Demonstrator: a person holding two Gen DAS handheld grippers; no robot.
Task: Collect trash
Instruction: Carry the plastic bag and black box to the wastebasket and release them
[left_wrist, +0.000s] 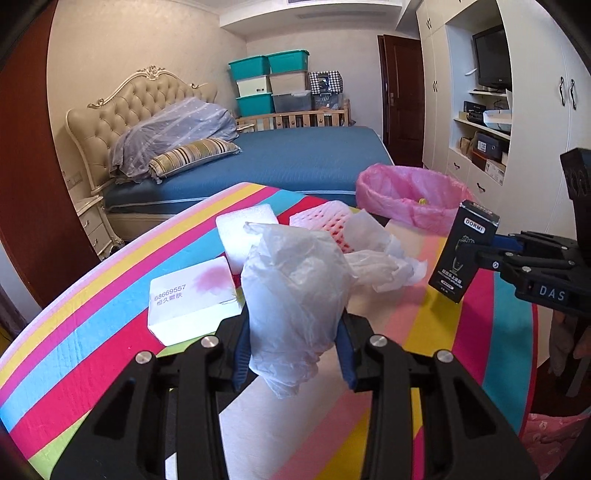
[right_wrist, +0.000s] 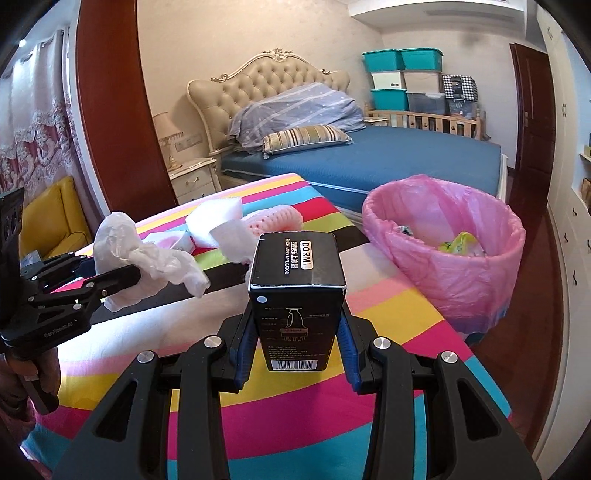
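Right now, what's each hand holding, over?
Left tool shut on plastic bag. Right tool shut on black box. Pink-lined bin ahead right, nothing in the way.

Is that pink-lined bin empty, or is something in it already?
Not empty: the pink-lined bin already holds some scraps, including a yellow wrapper.

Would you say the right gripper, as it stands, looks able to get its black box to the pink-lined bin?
Probably yes. The right gripper holds the black cardboard box above the striped tablecloth, and the open pink-lined bin sits ahead to its right with nothing between.
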